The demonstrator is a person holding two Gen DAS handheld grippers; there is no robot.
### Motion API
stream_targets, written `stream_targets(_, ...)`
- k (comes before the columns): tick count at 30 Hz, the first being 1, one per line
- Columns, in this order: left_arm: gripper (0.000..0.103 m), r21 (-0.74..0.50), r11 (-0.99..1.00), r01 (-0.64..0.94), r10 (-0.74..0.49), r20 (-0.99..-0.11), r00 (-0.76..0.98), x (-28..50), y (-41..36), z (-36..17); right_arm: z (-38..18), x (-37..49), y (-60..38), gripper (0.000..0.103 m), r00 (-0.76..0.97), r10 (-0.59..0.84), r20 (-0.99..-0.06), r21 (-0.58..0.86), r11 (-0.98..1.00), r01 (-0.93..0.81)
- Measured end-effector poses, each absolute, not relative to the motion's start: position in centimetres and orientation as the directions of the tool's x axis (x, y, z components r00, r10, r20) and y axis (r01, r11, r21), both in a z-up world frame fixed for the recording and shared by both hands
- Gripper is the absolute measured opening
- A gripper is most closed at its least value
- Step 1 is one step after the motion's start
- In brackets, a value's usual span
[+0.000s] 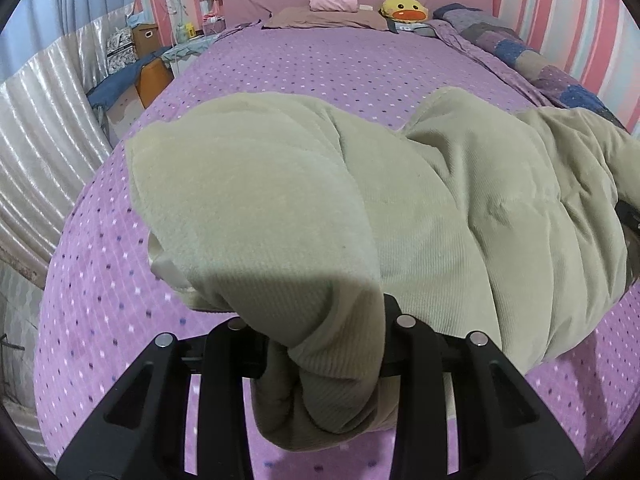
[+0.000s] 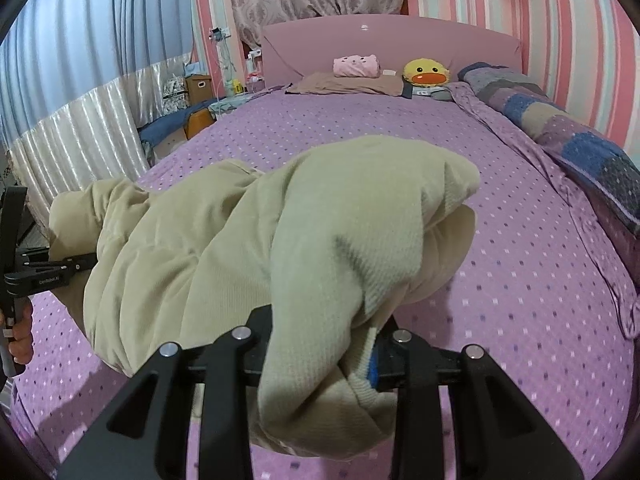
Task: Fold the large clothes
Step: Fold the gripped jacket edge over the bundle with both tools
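Observation:
A large beige corduroy garment (image 1: 420, 208) hangs bunched above the purple dotted bedspread (image 1: 320, 64). My left gripper (image 1: 320, 360) is shut on a thick wad of its cloth, which drapes over the fingers and hides the tips. In the right wrist view the same garment (image 2: 224, 240) stretches to the left, and my right gripper (image 2: 320, 360) is shut on another bunch of it, with a pale ribbed cuff and a blue tag at the right finger. The left gripper (image 2: 36, 276) shows at the left edge of that view, held by a hand.
The bedspread (image 2: 480, 280) is bare beyond the garment. At the pink headboard lie a brown pillow (image 2: 348, 84), a pink plush (image 2: 356, 66) and a yellow duck plush (image 2: 426, 72). A rolled patchwork quilt (image 2: 560, 128) runs along the right side. Boxes and clutter (image 1: 136, 52) stand left of the bed.

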State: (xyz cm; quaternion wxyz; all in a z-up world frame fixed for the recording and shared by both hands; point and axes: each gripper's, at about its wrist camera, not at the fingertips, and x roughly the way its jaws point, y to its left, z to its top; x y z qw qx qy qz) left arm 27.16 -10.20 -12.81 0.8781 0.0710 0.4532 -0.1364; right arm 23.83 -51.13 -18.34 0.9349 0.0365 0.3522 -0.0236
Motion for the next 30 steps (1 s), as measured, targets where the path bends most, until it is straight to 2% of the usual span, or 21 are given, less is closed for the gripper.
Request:
stream_targets(7,0.033,-0.031,0.952,0.304,-0.197,-0.821,0.536,23.4,-8.2,-14.0,-20.0,21.4,-50.7,0.032,0.729,-0.04,-0.683,0.031,0.996,0.085)
stream_targets(15,0.035,-0.069,0.957,0.284,-0.21,-0.836,0.506,23.4,-6.9,-16.7,-23.4,21.2,-52.0,0.033,0.67,-0.074,-0.739,0.029,0.989,0.142)
stream_targets(30,0.042,-0.09,0.962,0.258,-0.208,-0.854,0.477,24.0,-6.3,-19.2,-25.5,21.2,-53.0,0.037,0.643,-0.065,-0.763,0.052,0.986,0.161)
